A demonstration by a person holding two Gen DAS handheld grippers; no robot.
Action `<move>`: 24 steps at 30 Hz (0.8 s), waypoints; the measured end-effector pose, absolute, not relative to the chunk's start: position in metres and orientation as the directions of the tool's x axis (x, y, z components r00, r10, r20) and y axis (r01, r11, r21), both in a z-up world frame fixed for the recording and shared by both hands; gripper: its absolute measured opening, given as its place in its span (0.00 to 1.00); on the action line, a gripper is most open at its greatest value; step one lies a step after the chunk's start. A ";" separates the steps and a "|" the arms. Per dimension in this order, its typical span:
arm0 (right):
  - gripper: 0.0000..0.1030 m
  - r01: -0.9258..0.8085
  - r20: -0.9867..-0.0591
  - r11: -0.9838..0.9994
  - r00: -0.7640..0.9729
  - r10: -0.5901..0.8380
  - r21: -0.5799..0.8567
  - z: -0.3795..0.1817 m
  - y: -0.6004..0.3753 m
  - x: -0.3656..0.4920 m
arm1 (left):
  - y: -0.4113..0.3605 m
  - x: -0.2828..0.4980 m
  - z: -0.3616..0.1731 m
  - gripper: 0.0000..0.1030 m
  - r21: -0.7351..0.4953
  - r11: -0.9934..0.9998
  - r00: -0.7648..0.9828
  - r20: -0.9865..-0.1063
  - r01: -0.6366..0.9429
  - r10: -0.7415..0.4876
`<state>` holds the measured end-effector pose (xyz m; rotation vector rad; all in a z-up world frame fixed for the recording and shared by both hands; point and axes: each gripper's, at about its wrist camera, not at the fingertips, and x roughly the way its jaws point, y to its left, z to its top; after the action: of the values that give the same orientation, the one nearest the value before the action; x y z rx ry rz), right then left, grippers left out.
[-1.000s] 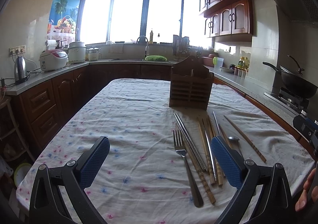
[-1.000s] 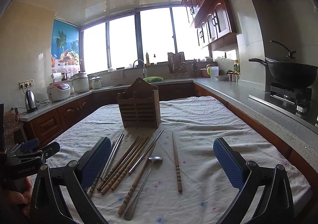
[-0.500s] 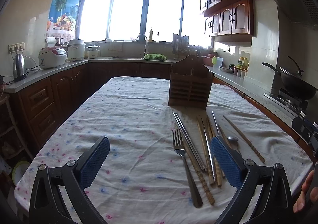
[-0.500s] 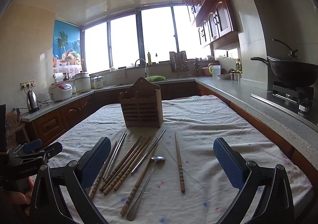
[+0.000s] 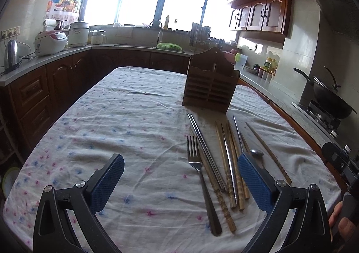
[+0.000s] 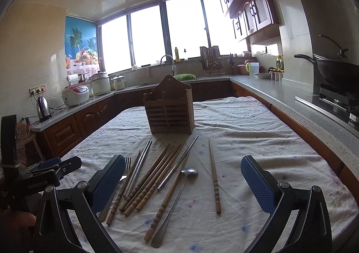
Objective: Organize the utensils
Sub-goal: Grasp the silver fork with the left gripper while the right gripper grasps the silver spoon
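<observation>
A: How do the tools stand?

B: The left tool (image 5: 180,182) is spread wide with nothing between its blue pads, hovering over the cloth-covered counter (image 5: 125,118). The right tool (image 6: 182,182) is spread just as wide and is also empty.

A: And the utensils?

B: A fork (image 5: 197,176) lies ahead of the left tool, nearer its right pad. Just right of the fork lie metal chopsticks (image 5: 205,152) and wooden chopsticks (image 5: 226,163), some passing behind that pad. From the right tool, a spoon (image 6: 177,194) lies ahead between its pads, and a single chopstick (image 6: 214,176) lies apart to the right of the bundle.

A: The holder?

B: The wooden utensil holder (image 6: 169,111) stands upright beyond the far tips of the utensils.
</observation>
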<state>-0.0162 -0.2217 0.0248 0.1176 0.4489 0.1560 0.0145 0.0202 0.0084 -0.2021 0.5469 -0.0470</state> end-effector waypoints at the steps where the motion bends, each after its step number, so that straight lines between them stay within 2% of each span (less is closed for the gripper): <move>1: 1.00 -0.129 -0.431 0.979 0.883 0.185 0.156 0.025 -0.222 -0.013 | 0.020 0.019 0.009 0.95 -0.198 0.980 0.846 -0.524 -0.005 -0.102; 3: 1.00 -0.134 -0.451 0.975 0.870 0.201 0.175 0.023 -0.223 -0.008 | 0.022 0.030 0.009 0.90 -0.190 0.982 0.827 -0.552 0.003 -0.109; 5: 0.99 -0.139 -0.468 0.971 0.857 0.218 0.196 0.021 -0.225 -0.002 | 0.024 0.041 0.008 0.80 -0.200 0.980 0.807 -0.577 0.014 -0.130; 8: 0.93 -0.141 -0.500 0.966 0.834 0.233 0.216 0.016 -0.227 0.007 | 0.029 0.058 0.004 0.68 -0.218 0.976 0.769 -0.620 0.026 -0.159; 14: 0.79 -0.139 -0.585 0.957 0.766 0.267 0.256 0.001 -0.225 0.030 | 0.038 0.089 0.002 0.55 -0.253 0.966 0.712 -0.670 0.049 -0.211; 19: 0.64 -0.111 -0.659 0.948 0.694 0.290 0.300 -0.019 -0.227 0.052 | 0.040 0.123 -0.001 0.52 -0.242 0.966 0.669 -0.704 0.089 -0.238; 24: 0.54 -0.098 -0.718 0.942 0.624 0.309 0.320 -0.036 -0.226 0.069 | 0.038 0.157 -0.015 0.52 -0.272 0.954 0.611 -0.736 0.128 -0.292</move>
<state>0.0686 -0.2260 -0.0362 0.2614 0.8684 0.2371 0.1569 0.0381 -0.0147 -0.1996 0.8817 -0.2442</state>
